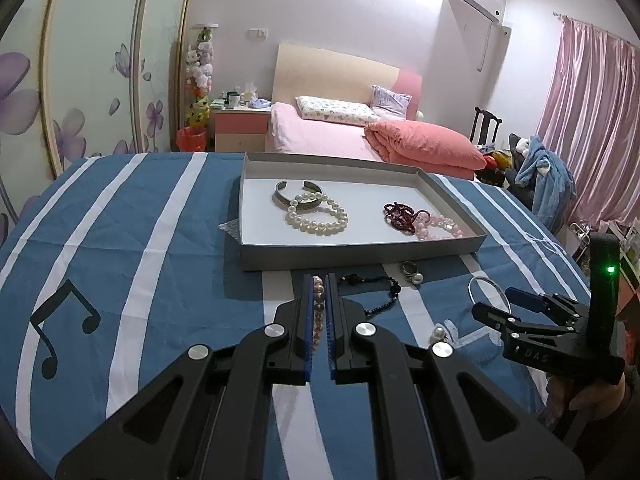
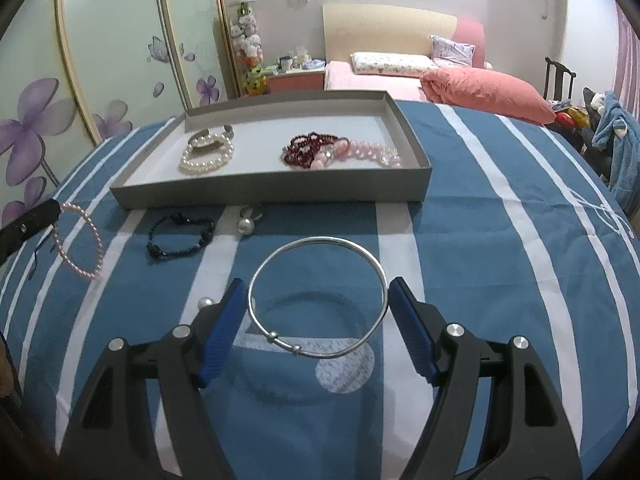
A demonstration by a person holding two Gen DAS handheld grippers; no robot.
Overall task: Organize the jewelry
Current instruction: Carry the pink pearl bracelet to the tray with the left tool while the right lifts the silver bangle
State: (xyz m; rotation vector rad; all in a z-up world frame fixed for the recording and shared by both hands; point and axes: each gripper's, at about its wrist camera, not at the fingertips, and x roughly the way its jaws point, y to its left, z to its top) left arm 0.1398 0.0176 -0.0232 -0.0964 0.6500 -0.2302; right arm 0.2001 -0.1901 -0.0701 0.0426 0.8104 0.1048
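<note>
A grey tray [image 1: 360, 255] [image 2: 272, 194] on the blue striped cloth holds a metal cuff [image 1: 298, 196], a white pearl bracelet [image 1: 318, 218] [image 2: 206, 158], dark red beads [image 1: 400, 216] [image 2: 306, 148] and pink beads [image 1: 438, 228] [image 2: 368, 152]. My left gripper [image 1: 319, 284] is shut on a pink pearl bracelet [image 1: 319, 312] [image 2: 80, 242] in front of the tray. My right gripper [image 2: 316, 296] [image 1: 504, 306] is open, its fingers on either side of a silver bangle [image 2: 318, 296] [image 1: 488, 292], which appears lifted off the cloth.
On the cloth in front of the tray lie a black cord bracelet [image 1: 372, 292] [image 2: 180, 234], a pearl ring [image 1: 412, 272] [image 2: 248, 220] and a pearl earring [image 1: 438, 334] [image 2: 205, 303]. A clear plastic bag [image 2: 320, 356] lies under the bangle. A bed [image 1: 340, 132] stands behind the table.
</note>
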